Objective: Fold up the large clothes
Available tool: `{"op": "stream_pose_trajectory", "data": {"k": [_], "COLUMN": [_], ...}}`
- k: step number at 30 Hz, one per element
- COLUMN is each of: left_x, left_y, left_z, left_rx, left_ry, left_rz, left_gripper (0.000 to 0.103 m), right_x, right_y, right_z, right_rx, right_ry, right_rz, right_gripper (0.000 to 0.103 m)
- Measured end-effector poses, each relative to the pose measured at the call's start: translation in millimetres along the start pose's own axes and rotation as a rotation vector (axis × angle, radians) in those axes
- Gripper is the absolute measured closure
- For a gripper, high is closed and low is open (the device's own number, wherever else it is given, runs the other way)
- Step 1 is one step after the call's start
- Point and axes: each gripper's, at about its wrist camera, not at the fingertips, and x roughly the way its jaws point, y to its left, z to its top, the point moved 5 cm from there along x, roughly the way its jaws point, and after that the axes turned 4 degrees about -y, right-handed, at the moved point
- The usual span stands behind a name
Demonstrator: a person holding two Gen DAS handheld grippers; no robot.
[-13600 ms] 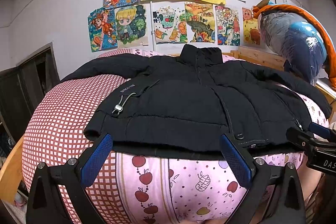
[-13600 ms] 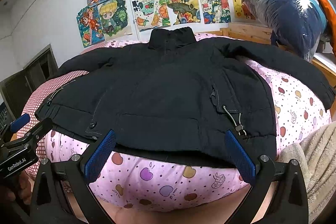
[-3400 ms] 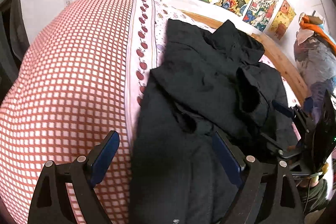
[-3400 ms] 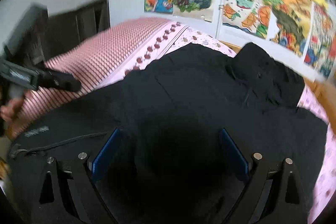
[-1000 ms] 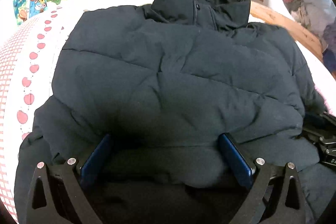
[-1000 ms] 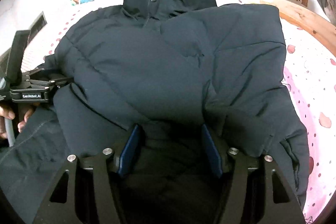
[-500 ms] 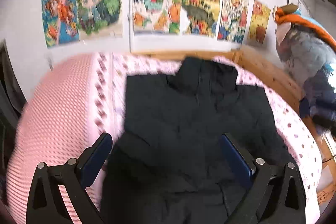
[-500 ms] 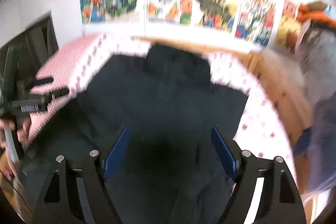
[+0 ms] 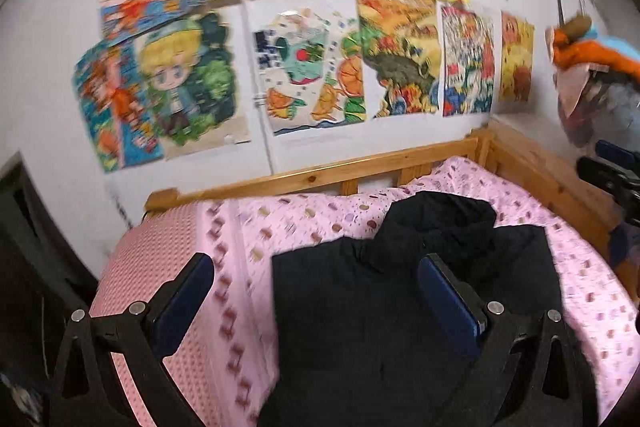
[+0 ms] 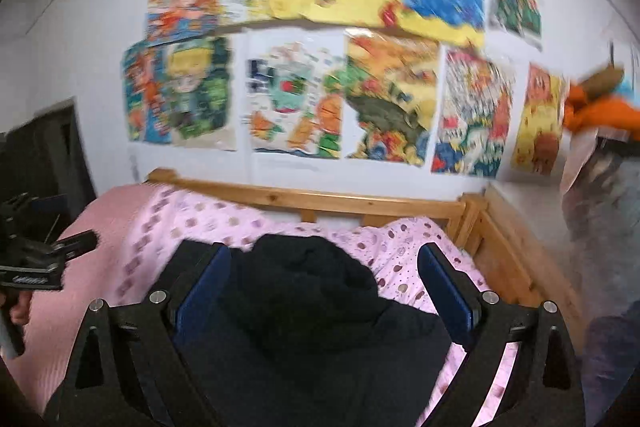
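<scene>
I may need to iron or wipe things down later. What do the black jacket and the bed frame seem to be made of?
The black jacket looks like matte synthetic shell fabric over padding: it lies puffy, with soft bulges and no sheen, though blur hides the weave. The bed frame looks like pale varnished pine: warm yellow wood with dark knots along the rail.

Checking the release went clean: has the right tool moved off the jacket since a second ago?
Yes. The right tool, its jaws just opened and empty, has lifted up and back: the black jacket sits far below, and the wooden bed rail now shows.
</scene>
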Motion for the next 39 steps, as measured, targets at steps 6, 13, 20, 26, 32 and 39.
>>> {"op": "stream_pose_trajectory", "data": {"k": [6,13,20,26,32,39], "left_x": [100.9,204.1,239.3,207.0,153.7,94.8], "left_y": [-48.0,-78.4,-94.5,-93.8,-73.2,-58.6], "left_z": [5.1,-1.6,-4.9,-2.4,-14.5,-60.9], "left_rx": [0.002,-0.024,-0.005,-0.008,0.008,0.09], "left_ry": [0.007,0.074,0.142,0.103,0.077,0.093], "left_rz": [-0.069,-0.042,-0.115,-0.155,-0.152,-0.157], "left_gripper": [0.0,0.016,0.077,0.096,0.098,0.099], "right_x": [121.3,195.9,218.0,185.2,124.1,59.7], "right_y": [-52.8,-50.9,-41.1,-36.0,-21.3,14.6], "right_z": [-62.1,-96.9,-107.7,-106.3,-102.7,-131.3], "right_rx": [0.126,0.146,0.134,0.139,0.096,-0.077], "right_ry": [0.147,0.2,0.225,0.179,0.125,0.1], "right_rz": [0.01,0.086,0.117,0.125,0.149,0.116], "right_gripper": [0.016,0.04,0.084,0.094,0.095,0.095]}}
